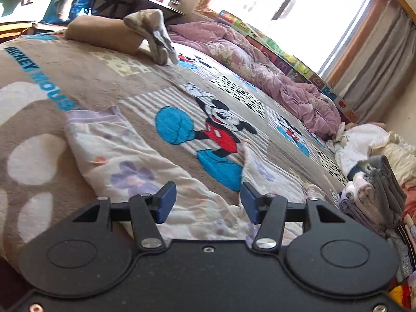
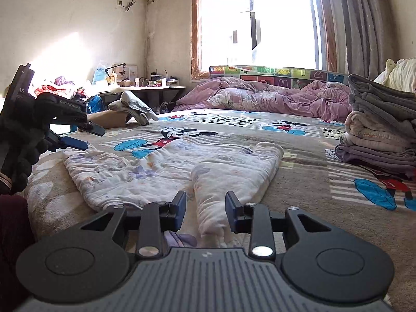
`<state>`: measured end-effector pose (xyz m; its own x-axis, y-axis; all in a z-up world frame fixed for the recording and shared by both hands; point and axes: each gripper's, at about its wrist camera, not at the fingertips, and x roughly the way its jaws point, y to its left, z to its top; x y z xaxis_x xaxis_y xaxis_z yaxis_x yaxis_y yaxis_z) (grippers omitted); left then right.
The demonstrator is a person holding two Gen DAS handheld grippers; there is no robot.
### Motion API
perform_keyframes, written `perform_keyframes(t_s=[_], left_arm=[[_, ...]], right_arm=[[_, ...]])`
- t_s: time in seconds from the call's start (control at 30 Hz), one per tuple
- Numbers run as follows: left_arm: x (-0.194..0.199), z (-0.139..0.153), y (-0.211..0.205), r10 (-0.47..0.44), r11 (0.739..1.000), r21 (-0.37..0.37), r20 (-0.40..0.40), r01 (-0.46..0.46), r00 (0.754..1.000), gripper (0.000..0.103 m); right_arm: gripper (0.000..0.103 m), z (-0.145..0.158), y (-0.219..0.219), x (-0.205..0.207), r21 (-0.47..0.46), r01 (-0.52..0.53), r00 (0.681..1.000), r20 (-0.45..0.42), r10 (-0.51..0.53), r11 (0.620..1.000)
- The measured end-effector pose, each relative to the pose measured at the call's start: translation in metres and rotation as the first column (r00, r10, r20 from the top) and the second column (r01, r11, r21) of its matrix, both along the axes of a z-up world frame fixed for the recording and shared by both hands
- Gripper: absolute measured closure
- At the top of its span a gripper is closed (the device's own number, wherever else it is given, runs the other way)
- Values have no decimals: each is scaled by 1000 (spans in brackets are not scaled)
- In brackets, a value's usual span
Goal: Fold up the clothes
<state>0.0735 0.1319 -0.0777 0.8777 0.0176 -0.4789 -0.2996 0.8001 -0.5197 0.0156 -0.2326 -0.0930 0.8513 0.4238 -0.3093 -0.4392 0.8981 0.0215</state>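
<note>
We're low over the bed (image 2: 299, 223), and the pale floral garment (image 2: 161, 166) lies spread on the Mickey Mouse blanket (image 2: 286, 135), near its front edge. Our right tongs (image 2: 205, 212) stand part open with the garment's near leg lying between the jaws; the pads aren't pressing it. Our left tongs (image 1: 205, 201) are spread wider and empty, poised above the garment's left part. From the right wrist view we see those left tongs (image 2: 87, 136) in a gloved hand (image 2: 20, 140) off the garment's left edge, clear of the cloth. To the right, a stack of folded clothes (image 2: 379, 130) sits well apart from the garment. Bare blanket lies open between them and on toward the rumpled pink quilt (image 2: 260, 96) far under the window (image 2: 254, 20).
</note>
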Motion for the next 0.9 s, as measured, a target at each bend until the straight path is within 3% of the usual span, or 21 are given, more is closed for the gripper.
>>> perform_keyframes(t_s=[0.2, 0.33, 0.5, 0.53, 0.57, 0.6, 0.63, 0.73, 0.9], left_arm=[[-24, -20, 50, 196, 968, -138, -98, -209, 976, 49], [-27, -37, 55, 188, 950, -226, -133, -214, 973, 49], [-14, -44, 59, 198, 952, -222, -85, -212, 977, 52], [-10, -44, 61, 198, 954, -216, -74, -210, 977, 65], [-5, -44, 62, 189, 956, -216, -69, -199, 980, 74], [0, -43, 64, 173, 958, -220, -66, -184, 983, 93], [3, -38, 61, 149, 962, -223, -46, -155, 988, 97], [5, -14, 47, 57, 973, -225, 43, -46, 997, 98], [17, 45, -16, -124, 989, -55, 165, 134, 979, 98]], right_arm=[[64, 4, 3, 0, 49, -9, 1000, -28, 11, 999], [62, 4, -7, 4, 84, 20, 999, -44, -17, 996], [61, 3, -15, 8, 114, 43, 998, -52, -37, 993], [61, 2, -16, 9, 119, 44, 998, -52, -38, 992], [61, 2, -17, 10, 123, 46, 998, -51, -40, 991], [61, 2, -18, 11, 131, 47, 998, -48, -41, 990], [61, 2, -19, 12, 144, 46, 998, -49, -39, 989], [61, 2, -27, 17, 208, 42, 997, -73, -27, 977], [61, -4, -48, 33, 377, 60, 990, -144, -5, 924]])
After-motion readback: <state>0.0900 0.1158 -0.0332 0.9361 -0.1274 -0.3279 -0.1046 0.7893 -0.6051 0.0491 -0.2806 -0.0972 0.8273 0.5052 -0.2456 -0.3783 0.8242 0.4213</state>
